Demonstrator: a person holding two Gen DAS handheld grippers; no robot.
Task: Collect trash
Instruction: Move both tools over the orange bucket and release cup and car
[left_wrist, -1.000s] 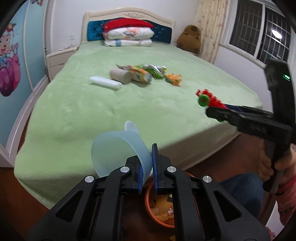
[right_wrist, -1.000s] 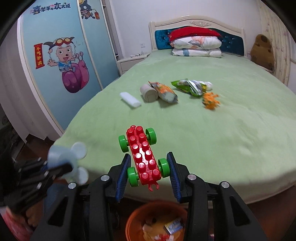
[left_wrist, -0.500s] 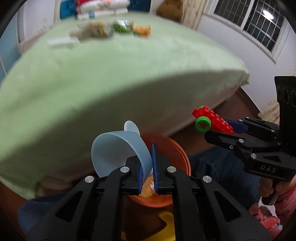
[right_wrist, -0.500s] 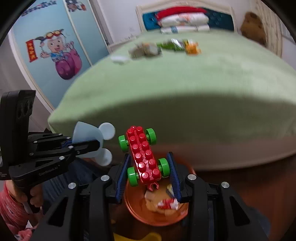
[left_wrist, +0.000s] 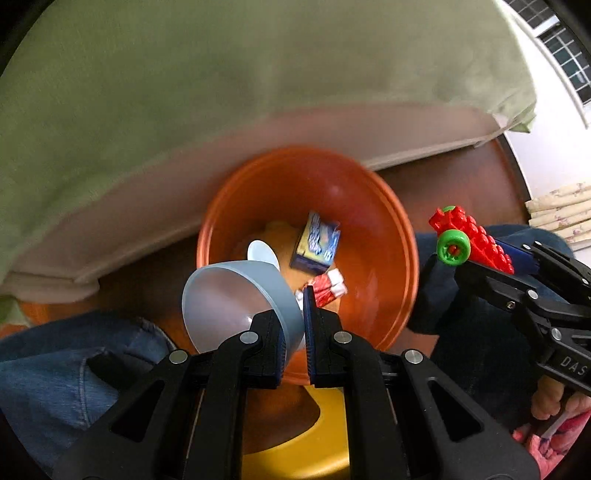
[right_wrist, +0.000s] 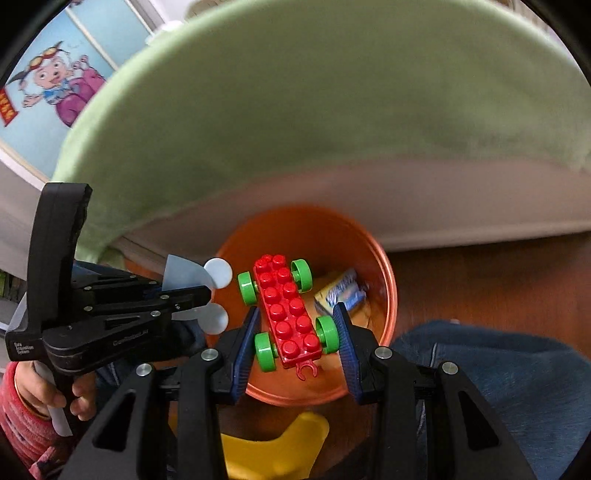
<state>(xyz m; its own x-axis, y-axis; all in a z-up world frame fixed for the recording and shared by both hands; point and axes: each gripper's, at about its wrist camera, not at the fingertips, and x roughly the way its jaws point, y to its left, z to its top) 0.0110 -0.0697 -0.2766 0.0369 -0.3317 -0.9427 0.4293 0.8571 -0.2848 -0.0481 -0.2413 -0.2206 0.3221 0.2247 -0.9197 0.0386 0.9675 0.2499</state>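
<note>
My left gripper (left_wrist: 294, 325) is shut on the rim of a pale blue plastic cup (left_wrist: 229, 299) and holds it over the near edge of an orange bin (left_wrist: 399, 236) on the floor. The cup also shows in the right wrist view (right_wrist: 184, 280). My right gripper (right_wrist: 295, 328) is shut on a red toy brick car with green wheels (right_wrist: 288, 314), held above the same bin (right_wrist: 388, 288). The car shows at the right in the left wrist view (left_wrist: 469, 240). Inside the bin lie a blue and yellow carton (left_wrist: 316, 243) and a red and white wrapper (left_wrist: 327, 288).
The green-covered bed (left_wrist: 221, 74) rises just behind the bin, its pale side edge (right_wrist: 406, 206) overhanging it. A yellow object (left_wrist: 306, 443) lies on the floor in front of the bin. The person's jeans-clad knees (left_wrist: 55, 369) flank the bin. A cartoon wardrobe (right_wrist: 55, 81) stands left.
Both grippers have tilted down and dropped from bed level to just above the orange bin. The cup and the toy car are still held. The bed top has gone out of view.
</note>
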